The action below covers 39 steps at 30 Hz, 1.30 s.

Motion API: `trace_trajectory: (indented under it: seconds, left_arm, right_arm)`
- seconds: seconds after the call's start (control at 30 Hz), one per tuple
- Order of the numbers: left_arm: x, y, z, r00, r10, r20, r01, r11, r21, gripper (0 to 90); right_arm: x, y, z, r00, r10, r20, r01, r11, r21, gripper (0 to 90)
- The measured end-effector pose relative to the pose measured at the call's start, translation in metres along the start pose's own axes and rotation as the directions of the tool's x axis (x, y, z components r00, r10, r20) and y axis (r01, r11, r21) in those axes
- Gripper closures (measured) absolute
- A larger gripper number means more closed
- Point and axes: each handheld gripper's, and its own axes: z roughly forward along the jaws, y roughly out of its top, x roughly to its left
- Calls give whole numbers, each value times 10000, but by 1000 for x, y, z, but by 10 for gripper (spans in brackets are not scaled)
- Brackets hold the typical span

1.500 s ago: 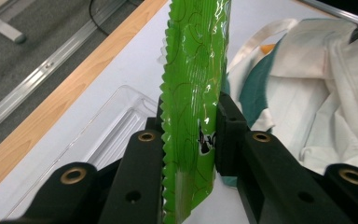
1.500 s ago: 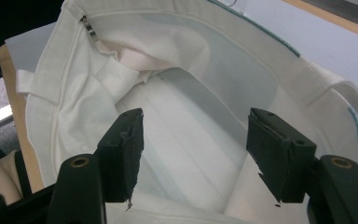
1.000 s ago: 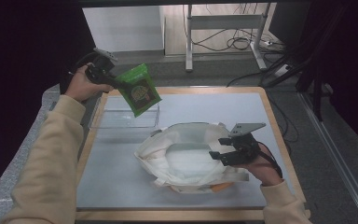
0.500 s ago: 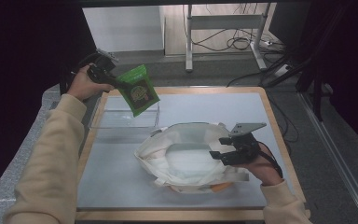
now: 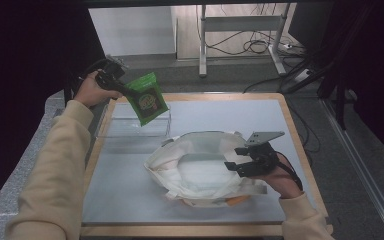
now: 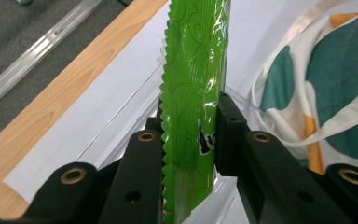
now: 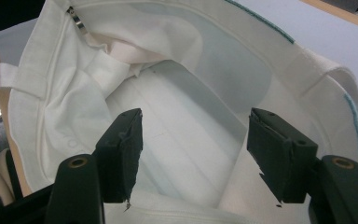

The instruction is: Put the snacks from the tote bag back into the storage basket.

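A green snack packet [image 5: 148, 98] hangs in the air at the table's far left, above a clear plastic box [image 5: 132, 126]. My left gripper [image 5: 126, 90] is shut on the packet [image 6: 191, 107]; in the left gripper view the jaws pinch its crimped edge. A white cloth bag [image 5: 200, 167] with green and orange patches lies open in the middle of the mat. My right gripper [image 5: 236, 165] is open at the bag's right rim. In the right gripper view its jaws stand wide apart over the bag's white inside [image 7: 182, 112].
The grey mat [image 5: 220, 112] covers a wooden-edged table [image 5: 300, 135]. Beyond the far edge stand a desk frame [image 5: 240, 30] and cables on the floor. Dark curtains flank both sides.
The left gripper has carried the green packet slightly right and down. The right gripper and bag have stayed in place.
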Motion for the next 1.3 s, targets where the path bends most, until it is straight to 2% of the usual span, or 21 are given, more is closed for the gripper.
trace_trajectory:
  seconds: [0.17, 0.43, 0.6, 0.77, 0.93, 1.03, 1.2, 1.3]
  left_arm:
    - [8, -1, 4, 10000, 72, 36, -72, 10000, 12, 759]
    - [19, -10, 20, 9999, -45, 119, 41, 9994, 342, 759]
    - [26, -16, 37, 9998, 17, 214, -33, 9972, 742, 758]
    - [28, -18, 57, 9987, 40, 506, -90, 9950, 1000, 756]
    - [30, -18, 75, 9987, 121, 495, -188, 9902, 1382, 749]
    - [30, -16, 79, 9985, 51, 543, -113, 9933, 1153, 748]
    - [30, -11, 85, 9999, 94, 70, -100, 9948, 1012, 726]
    - [30, -10, 89, 9993, 265, -264, -239, 9953, 942, 702]
  right_arm:
    - [0, 0, 1, 10000, -2, 44, 2, 10000, 31, 357]
    - [0, -1, 4, 10000, 20, 22, -20, 9999, 118, 357]
    - [-1, -1, 6, 10000, 3, 31, -4, 9998, 198, 356]
    - [-1, -2, 7, 10000, 21, 60, -22, 9998, 219, 356]
    - [-2, -3, 9, 10000, 2, 40, -3, 9996, 273, 355]
    - [-3, -3, 9, 10000, 47, 39, -48, 9996, 275, 355]
    - [-3, -3, 10, 10000, 49, 38, -50, 9995, 300, 353]
    - [-3, -3, 10, 10000, 34, 25, -34, 9995, 300, 352]
